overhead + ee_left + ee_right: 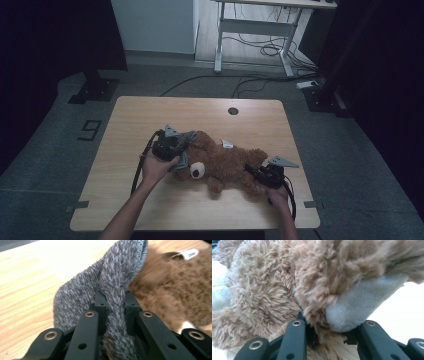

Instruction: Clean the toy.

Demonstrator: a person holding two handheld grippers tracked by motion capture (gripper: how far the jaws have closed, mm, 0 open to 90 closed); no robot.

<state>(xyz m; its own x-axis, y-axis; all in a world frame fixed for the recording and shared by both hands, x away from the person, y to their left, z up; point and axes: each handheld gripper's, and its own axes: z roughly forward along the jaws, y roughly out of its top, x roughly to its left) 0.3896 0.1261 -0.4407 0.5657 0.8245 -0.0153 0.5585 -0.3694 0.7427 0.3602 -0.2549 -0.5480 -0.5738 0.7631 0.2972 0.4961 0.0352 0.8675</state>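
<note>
Left gripper point(116, 312): jaws pinching a fold of grey fuzzy cloth point(117, 277), the fold standing up between the pads and running on away from the jaws to a rounded stitched edge. Lower end of the cloth cut off at the bottom of the left gripper view, so full shape not readable. Just past the jaws on one side, blurred brown fur of a teddy bear point(175, 290); a small white label point(188, 253) on it farther out, print too soft to read. On the other side of the jaws, bare wooden table point(30, 285).

Right gripper point(328, 330): jaws clamped on a paw of the bear point(319, 290), pale grey sole point(359, 305) sitting between them, shaggy fur bulging over the pads and hiding the contact itself. Beyond the jaws, more fur, limb or body hard to tell.

From the high view: bear point(225, 162) lying flat between the two grippers, long axis running from the left gripper point(170, 145) at the head to the right gripper point(267, 175) at the foot, tilted slightly toward the near right of the table point(150, 110). White muzzle with dark nose turned toward the near edge. Cloth point(186, 137) draped at the top of the head, partly covered by the left hand point(155, 167). Jaw tips of both grippers buried in fur or cloth here. Right hand point(279, 195) low at the near edge.
</note>
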